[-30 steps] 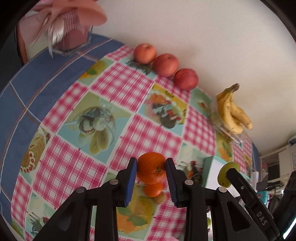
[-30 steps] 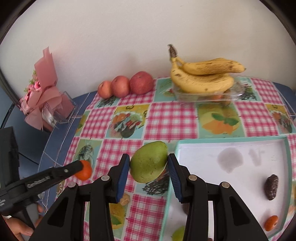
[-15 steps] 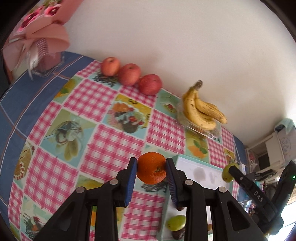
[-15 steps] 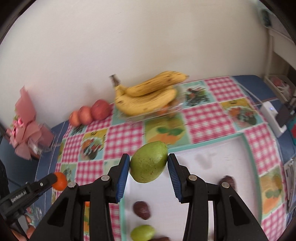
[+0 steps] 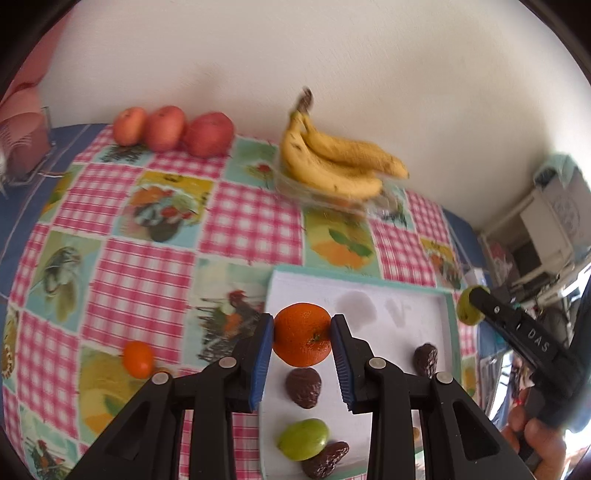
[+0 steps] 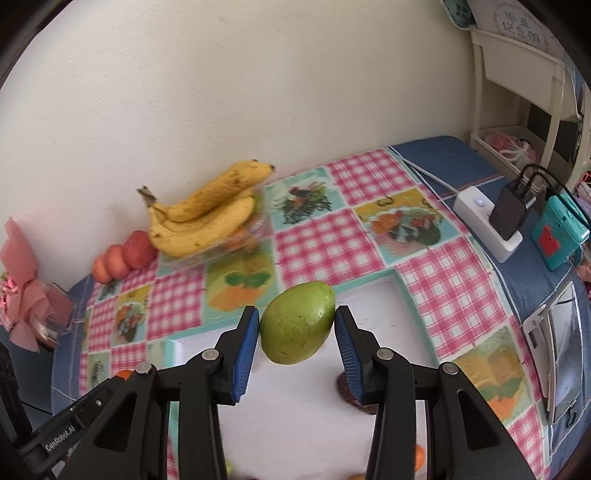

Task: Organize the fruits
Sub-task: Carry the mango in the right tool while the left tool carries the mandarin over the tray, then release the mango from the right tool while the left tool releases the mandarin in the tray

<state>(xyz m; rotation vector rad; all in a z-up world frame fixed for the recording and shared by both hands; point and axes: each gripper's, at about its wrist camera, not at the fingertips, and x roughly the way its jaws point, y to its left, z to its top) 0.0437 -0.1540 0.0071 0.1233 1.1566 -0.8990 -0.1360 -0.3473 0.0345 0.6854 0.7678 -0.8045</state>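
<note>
- Left gripper (image 5: 302, 341), left wrist view: jaws clamped on orange (image 5: 302, 339), held above tray (image 5: 451, 325) near its left rim. Risk: release here, round fruit rolls onto dates (image 5: 303, 386) or over rim.
- Right gripper (image 6: 295, 334), right wrist view: jaws closed on mango (image 6: 297, 326), above tray's far end. Risk: smooth skin, narrow pad contact; may slip, drop hard.

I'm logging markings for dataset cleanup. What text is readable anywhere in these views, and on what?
"DAS" on the right gripper arm, left wrist view.
"GenRobot.AI" on the left gripper arm, right wrist view.
Chinese characters on the framed sign atop the shelf: too blurred to read reliably.
No readable text elsewhere.
</note>
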